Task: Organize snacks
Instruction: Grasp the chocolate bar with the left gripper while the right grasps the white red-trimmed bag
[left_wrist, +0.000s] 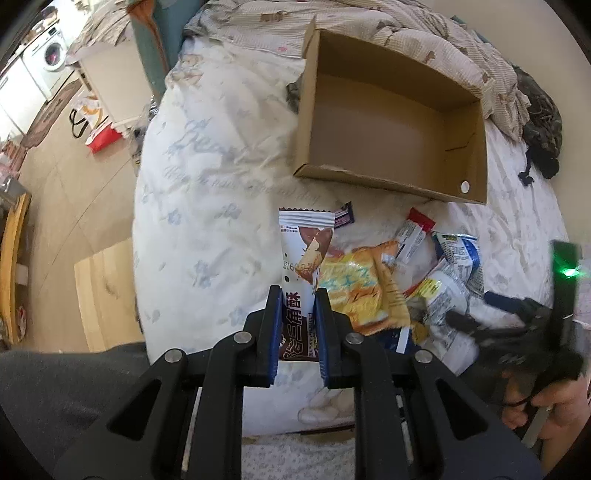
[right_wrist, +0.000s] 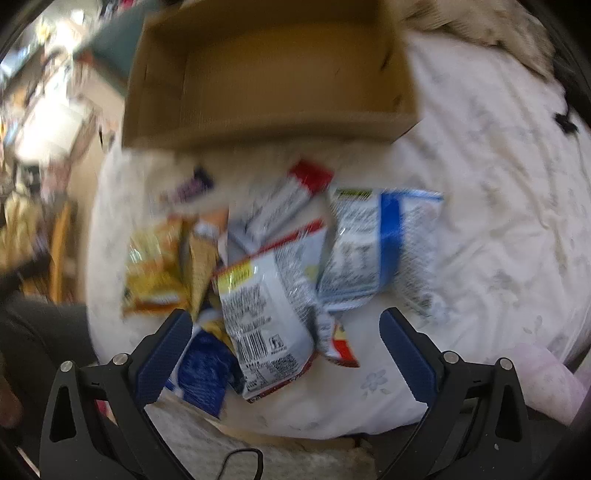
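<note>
Cardboard box sits empty (seemingly); left tongs grip wafer packet.

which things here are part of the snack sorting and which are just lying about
Part of the job:
- white and brown snack packet, clamped in the left gripper
- cardboard box, nothing in it
- pile of snack packets on the bed, under the open right gripper

Just lying about:
- crumpled quilt
- dark cloth
- washing machine
- red bag on the floor
</note>
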